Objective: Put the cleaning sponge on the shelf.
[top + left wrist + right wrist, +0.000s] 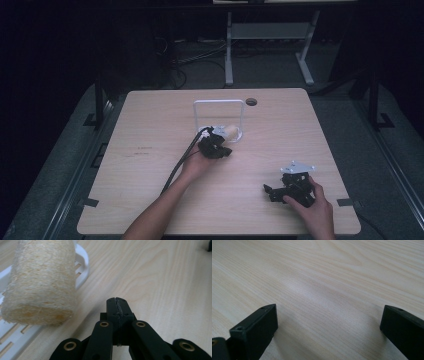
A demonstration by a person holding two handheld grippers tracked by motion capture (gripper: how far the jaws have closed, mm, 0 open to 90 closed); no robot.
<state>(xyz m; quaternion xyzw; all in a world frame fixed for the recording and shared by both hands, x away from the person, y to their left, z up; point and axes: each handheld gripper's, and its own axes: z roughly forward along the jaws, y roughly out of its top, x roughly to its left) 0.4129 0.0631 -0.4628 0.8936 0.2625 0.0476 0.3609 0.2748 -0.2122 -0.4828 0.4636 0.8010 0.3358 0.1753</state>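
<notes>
The left gripper (117, 305) is pinched closed, empty, just beside the loofah (41, 282) on the white rack (83, 258); open it wide first, then squeeze softly

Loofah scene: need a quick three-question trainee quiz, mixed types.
1. True or false: the left tool has its jaws pressed together with nothing between them.
2. The loofah lies on: A) bare table B) a white slotted tray C) a bowl.
3. Fill in: in its own view, the right tool has its jaws ____ over bare table.

Key: 1 true; 2 B; 3 open.
</notes>
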